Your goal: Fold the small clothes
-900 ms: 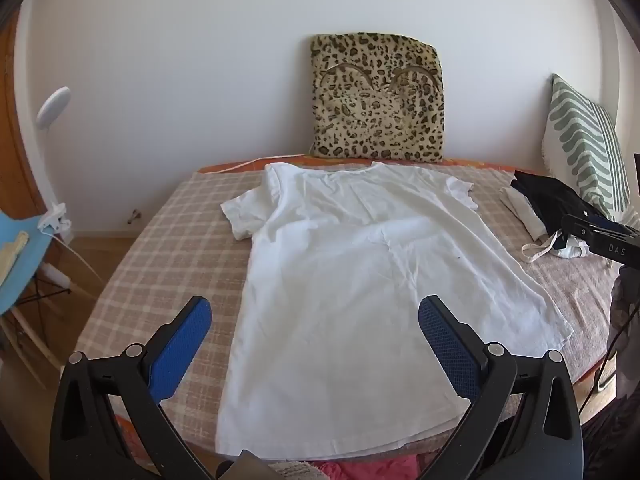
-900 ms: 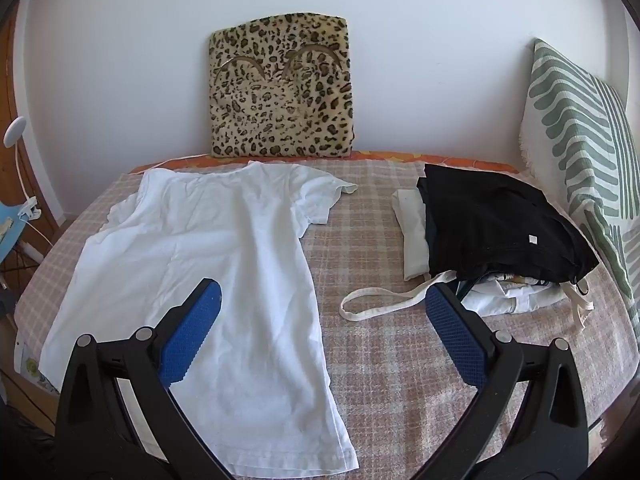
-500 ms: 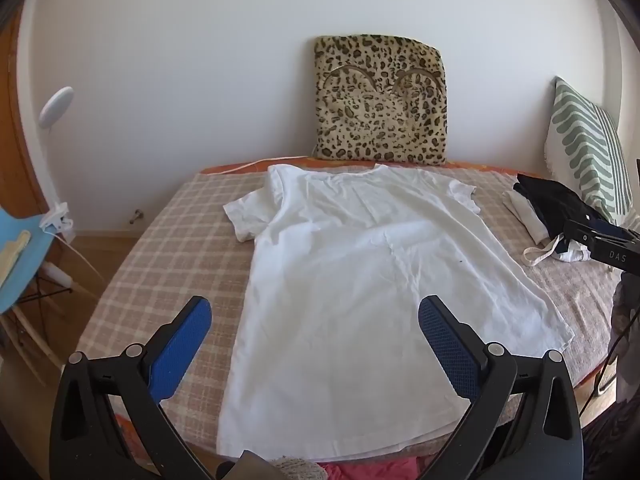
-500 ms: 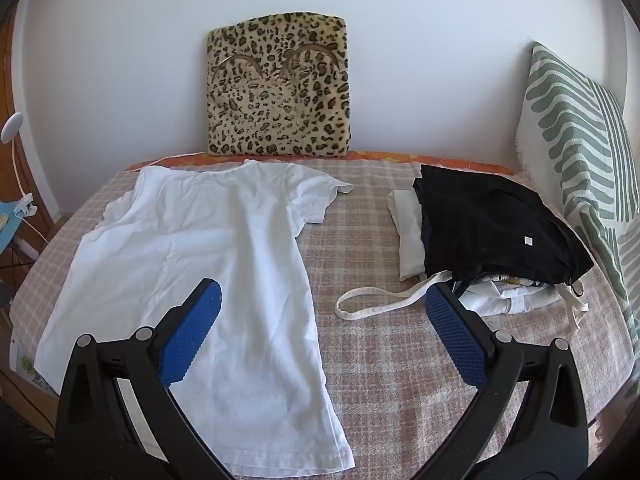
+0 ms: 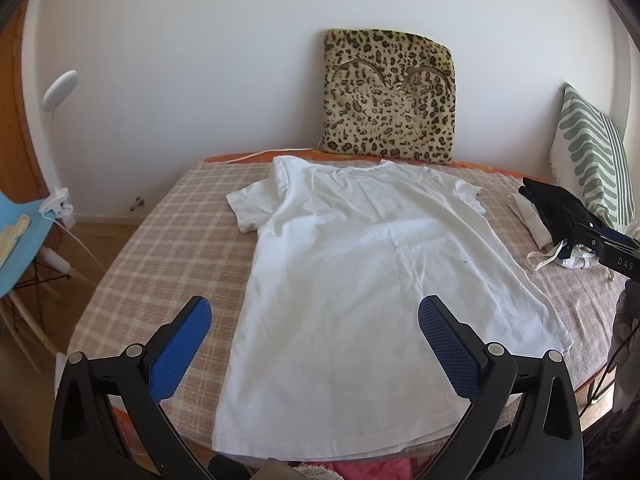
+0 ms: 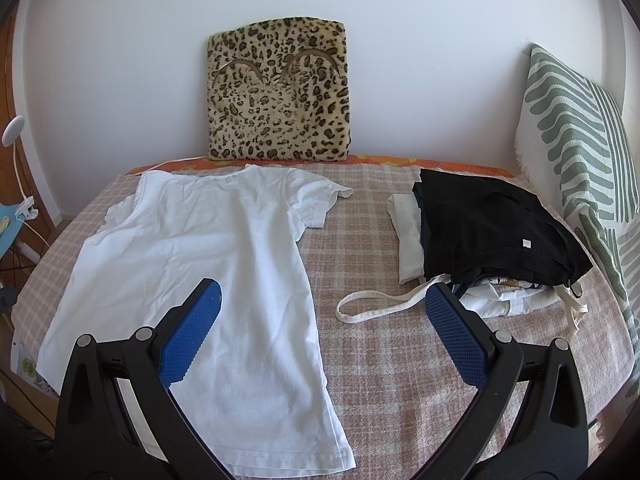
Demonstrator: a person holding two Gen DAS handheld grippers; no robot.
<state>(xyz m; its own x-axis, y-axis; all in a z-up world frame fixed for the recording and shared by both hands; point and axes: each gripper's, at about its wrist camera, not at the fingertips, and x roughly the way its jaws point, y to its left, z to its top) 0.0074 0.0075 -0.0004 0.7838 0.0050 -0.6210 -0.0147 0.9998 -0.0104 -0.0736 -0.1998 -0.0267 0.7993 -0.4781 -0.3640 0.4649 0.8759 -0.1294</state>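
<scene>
Folding not yet begun: white T-shirt (image 5: 360, 280) lies flat on the bed (image 5: 168, 240), left gripper (image 5: 314, 344) and right gripper (image 6: 320, 332) both wide open, empty; next move, judged, needs hem or sleeve grasped.

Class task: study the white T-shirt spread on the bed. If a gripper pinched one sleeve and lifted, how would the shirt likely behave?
The white T-shirt lies flat with soft creases, so it is probably floppy and would drape rather than hold its shape. It looks thin, so likely light. On the checked bed cover a push would probably bunch it, not slide it whole.
</scene>
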